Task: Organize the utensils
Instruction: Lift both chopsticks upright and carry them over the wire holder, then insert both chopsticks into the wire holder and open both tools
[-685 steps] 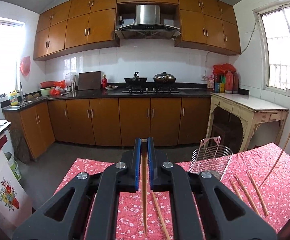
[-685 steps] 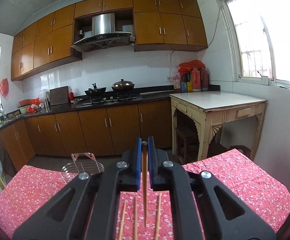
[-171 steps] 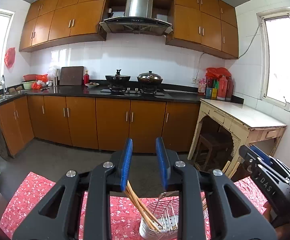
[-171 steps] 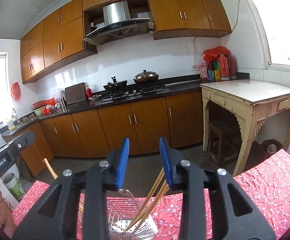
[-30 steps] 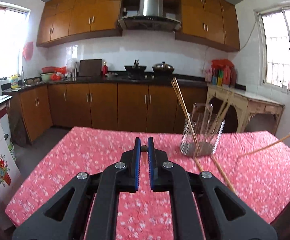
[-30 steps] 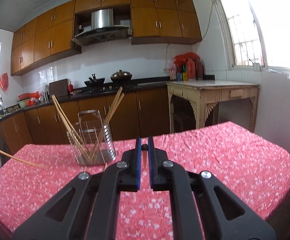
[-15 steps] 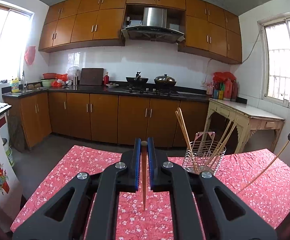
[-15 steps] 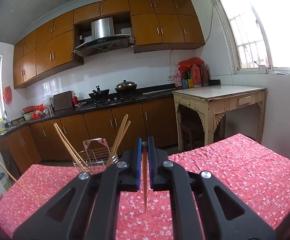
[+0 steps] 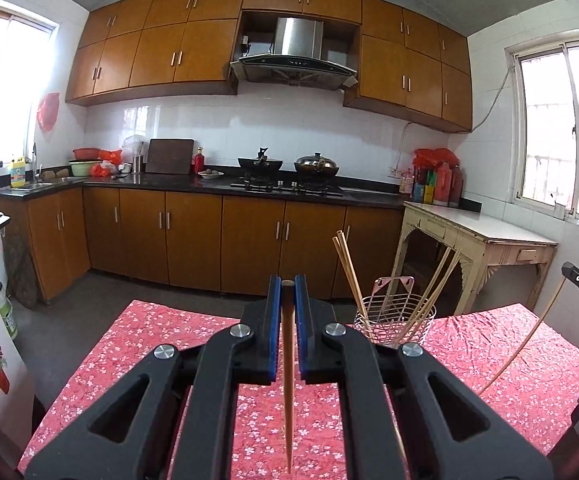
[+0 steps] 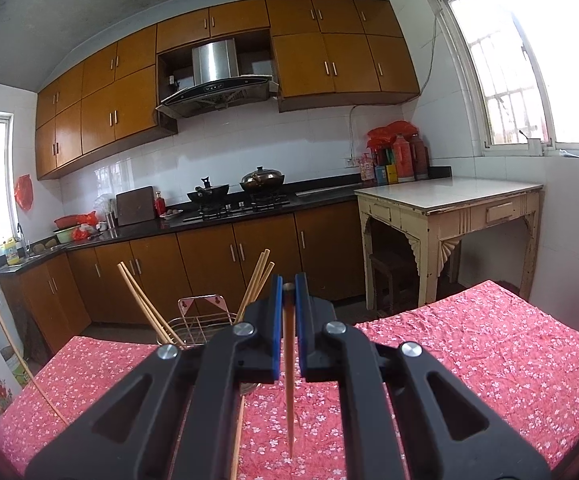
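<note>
In my left wrist view, my left gripper point(image 9: 288, 280) is pinched tight on one chopstick point(image 9: 288, 380) near its thick end, so the thin tip hangs down over the red flowered cloth point(image 9: 129, 344). I think I hold it by the top so it can drop tip first into the wire basket point(image 9: 394, 322), which stands ahead and to the right on the table with a few chopsticks leaning in it. This gripper points forward, tipped a little down. At the right edge I see my other tool with a stick hanging from it. In my right wrist view, my right gripper point(image 10: 288, 280) is also squeezed shut on its own chopstick point(image 10: 289, 384), tip down above the cloth. Here the basket point(image 10: 201, 326) is ahead on the left, partly behind my gripper. One loose chopstick point(image 10: 238, 436) lies on the cloth below, so I judge there is more to put away.
</note>
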`<state>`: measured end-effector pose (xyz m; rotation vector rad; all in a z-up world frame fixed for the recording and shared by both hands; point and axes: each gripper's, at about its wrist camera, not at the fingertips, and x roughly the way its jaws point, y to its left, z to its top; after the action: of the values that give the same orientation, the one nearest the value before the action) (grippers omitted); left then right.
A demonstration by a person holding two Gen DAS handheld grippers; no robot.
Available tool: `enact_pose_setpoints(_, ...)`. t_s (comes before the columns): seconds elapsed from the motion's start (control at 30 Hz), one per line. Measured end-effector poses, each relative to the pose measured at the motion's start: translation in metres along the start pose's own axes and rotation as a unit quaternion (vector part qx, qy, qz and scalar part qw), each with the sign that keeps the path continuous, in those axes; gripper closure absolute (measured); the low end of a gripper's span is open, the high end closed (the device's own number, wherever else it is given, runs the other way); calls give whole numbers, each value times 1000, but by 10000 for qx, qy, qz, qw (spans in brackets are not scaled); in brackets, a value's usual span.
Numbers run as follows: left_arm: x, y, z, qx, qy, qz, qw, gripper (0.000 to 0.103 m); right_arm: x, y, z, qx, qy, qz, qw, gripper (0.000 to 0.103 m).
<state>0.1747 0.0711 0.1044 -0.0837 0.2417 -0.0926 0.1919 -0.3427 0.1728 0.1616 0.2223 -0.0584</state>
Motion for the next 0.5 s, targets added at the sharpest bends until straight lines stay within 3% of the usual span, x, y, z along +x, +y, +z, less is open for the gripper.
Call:
enact_pose_setpoints(0.27,9,-8,9,27,26,-114,9999,96,9,5,5,-28,45,110,9999,96)
enact_pose_setpoints(0.5,16,-29,43,48,-110,-347,9993,96,14,22,41,36,-223,358,9991,96)
